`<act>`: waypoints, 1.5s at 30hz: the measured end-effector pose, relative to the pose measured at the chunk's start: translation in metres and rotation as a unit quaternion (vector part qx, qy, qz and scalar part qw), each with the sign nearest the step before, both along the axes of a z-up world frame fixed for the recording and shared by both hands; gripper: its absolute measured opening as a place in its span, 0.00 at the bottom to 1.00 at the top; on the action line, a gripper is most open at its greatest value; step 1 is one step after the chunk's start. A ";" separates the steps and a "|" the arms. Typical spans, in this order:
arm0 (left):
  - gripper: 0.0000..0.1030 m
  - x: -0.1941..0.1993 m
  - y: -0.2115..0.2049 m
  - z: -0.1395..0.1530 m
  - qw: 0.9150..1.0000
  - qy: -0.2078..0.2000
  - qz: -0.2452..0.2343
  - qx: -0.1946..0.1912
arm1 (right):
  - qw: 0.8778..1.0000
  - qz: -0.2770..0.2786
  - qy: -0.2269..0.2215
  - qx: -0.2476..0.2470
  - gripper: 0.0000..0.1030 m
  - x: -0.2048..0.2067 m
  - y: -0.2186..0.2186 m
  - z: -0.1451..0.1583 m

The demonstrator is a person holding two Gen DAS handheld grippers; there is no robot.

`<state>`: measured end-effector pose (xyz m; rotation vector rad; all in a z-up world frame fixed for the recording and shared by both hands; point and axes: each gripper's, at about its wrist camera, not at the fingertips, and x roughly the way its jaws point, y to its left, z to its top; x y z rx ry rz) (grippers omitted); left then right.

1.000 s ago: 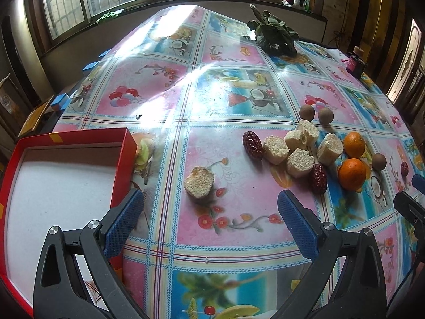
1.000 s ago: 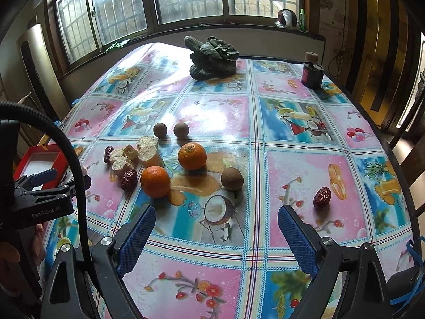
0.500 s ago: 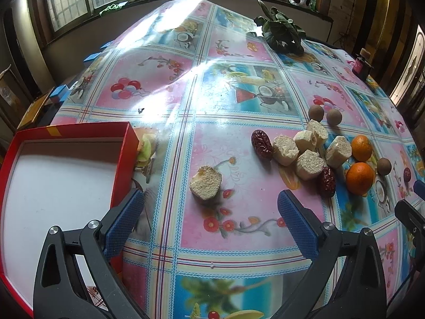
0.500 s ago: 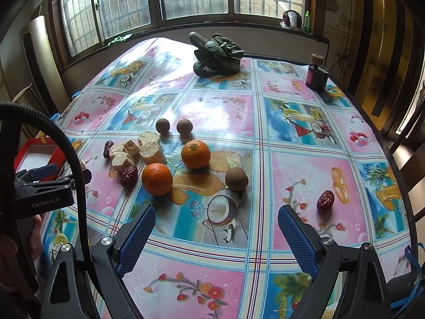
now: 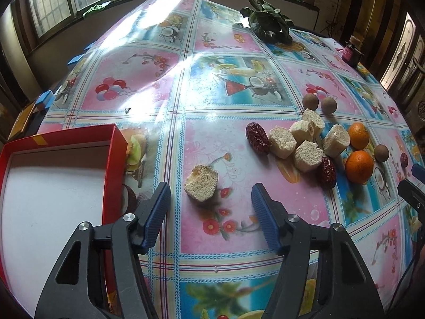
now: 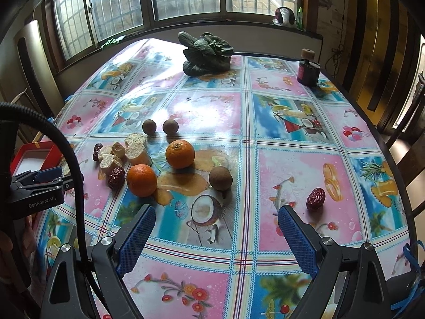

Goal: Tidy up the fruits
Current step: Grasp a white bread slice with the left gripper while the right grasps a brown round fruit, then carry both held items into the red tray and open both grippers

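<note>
Left gripper jaws, just narrowing, bracket lone pale chunk without touching, beside red box at desk's left edge. Right gripper jaws wide, empty, near oranges.

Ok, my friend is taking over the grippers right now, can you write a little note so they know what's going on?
Left gripper: open, jaws have just been closing toward the lone pale chunk, not gripping it yet.
Right gripper: open, empty, above the tablecloth.
Red box: at the left, nothing inside.
On the cloth: two oranges, pale chunks, red dates, small brown round fruits.
Done: nothing is in the box.
Left: probably grab the chunk, box it, then the rest.
</note>
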<state>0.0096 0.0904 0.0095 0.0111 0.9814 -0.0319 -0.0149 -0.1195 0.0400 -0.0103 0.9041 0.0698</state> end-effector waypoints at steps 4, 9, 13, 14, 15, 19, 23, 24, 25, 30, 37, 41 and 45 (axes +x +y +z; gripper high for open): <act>0.23 0.003 0.001 0.003 1.000 -0.003 -0.006 -0.004 | 1.000 -0.004 0.006 0.011 0.83 0.005 -0.008 -0.002; 0.23 -0.001 -0.003 0.003 1.000 -0.003 -0.025 0.002 | 0.999 -0.010 0.018 0.026 0.70 0.009 -0.022 -0.006; 0.23 -0.004 -0.004 0.006 1.000 -0.001 -0.022 -0.006 | 0.999 -0.018 0.022 0.042 0.69 0.012 -0.031 -0.009; 0.23 -0.005 -0.005 0.007 1.000 -0.002 -0.022 -0.008 | 0.999 -0.019 0.023 0.042 0.69 0.014 -0.032 -0.010; 0.23 -0.006 -0.005 0.008 1.000 -0.004 -0.023 -0.010 | 0.999 -0.018 0.024 0.040 0.69 0.016 -0.031 -0.010; 0.23 -0.009 -0.010 0.014 0.999 -0.009 -0.030 -0.015 | 1.000 -0.006 0.027 0.009 0.61 0.030 -0.020 -0.011; 0.23 -0.010 -0.014 0.014 0.999 -0.005 -0.030 -0.019 | 0.999 0.011 0.040 -0.005 0.46 0.047 -0.007 -0.019; 0.23 -0.011 -0.014 0.014 0.999 -0.004 -0.030 -0.019 | 0.999 0.012 0.044 -0.008 0.33 0.050 -0.005 -0.022; 0.23 -0.012 -0.014 0.014 0.999 -0.003 -0.030 -0.020 | 0.999 0.011 0.048 -0.010 0.27 0.052 -0.005 -0.025; 0.23 -0.021 -0.012 0.022 0.999 -0.008 -0.032 -0.023 | 0.999 0.008 0.040 0.004 0.22 0.043 -0.009 -0.022; 0.23 -0.037 0.001 0.040 0.999 -0.014 -0.020 -0.030 | 0.999 0.029 0.019 0.024 0.22 0.016 0.004 0.002; 0.23 -0.048 0.015 0.049 0.999 -0.021 -0.003 -0.025 | 0.997 0.063 0.009 0.045 0.22 0.004 0.029 0.013; 0.23 -0.060 0.035 0.055 0.999 -0.027 0.018 -0.017 | 0.992 0.109 0.012 0.064 0.22 0.000 0.062 0.015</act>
